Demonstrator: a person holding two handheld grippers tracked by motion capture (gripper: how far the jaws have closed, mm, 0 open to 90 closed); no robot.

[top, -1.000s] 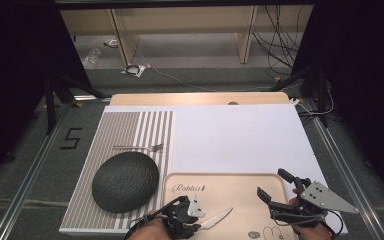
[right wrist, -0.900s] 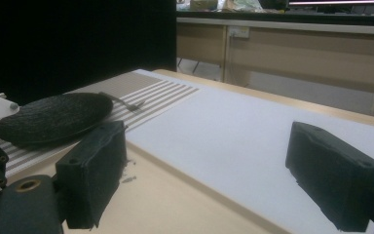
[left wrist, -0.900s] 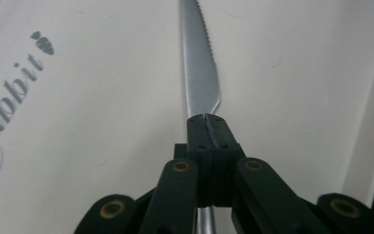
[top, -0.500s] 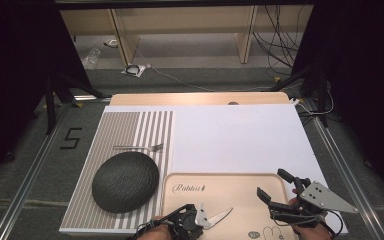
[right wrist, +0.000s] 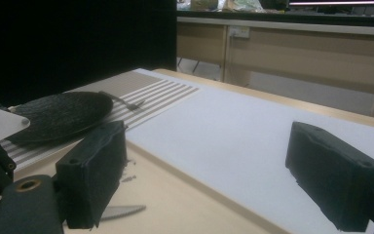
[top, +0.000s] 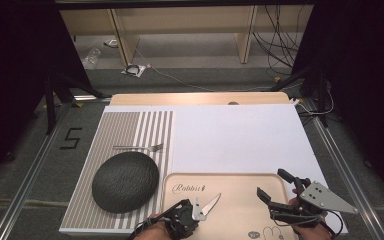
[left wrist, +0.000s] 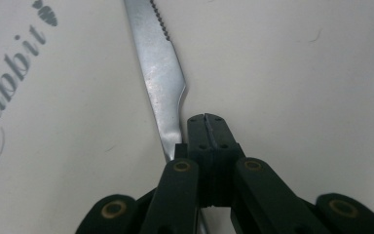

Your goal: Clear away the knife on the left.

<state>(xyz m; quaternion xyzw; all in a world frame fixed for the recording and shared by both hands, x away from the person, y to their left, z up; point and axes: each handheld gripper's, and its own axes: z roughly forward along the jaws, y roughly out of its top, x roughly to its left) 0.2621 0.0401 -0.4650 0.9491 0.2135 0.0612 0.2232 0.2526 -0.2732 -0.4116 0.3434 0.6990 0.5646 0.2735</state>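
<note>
Over the wooden tray [top: 240, 185], the left gripper [left wrist: 208, 127] has its jaws pressed together, pinching the handle of the table knife [left wrist: 158, 73] lying on it. Right gripper [top: 276, 190] hovers spread wide, nothing in it

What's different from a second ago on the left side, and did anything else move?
The left gripper has just been closing, and its jaws now look shut on the knife handle over the wooden tray; the blade has swung slightly. The right gripper stays open; the plate and fork are unmoved.

One knife [top: 206, 206], one fork [top: 139, 147], one dark plate [top: 125, 181], one wooden tray [top: 240, 185].
</note>
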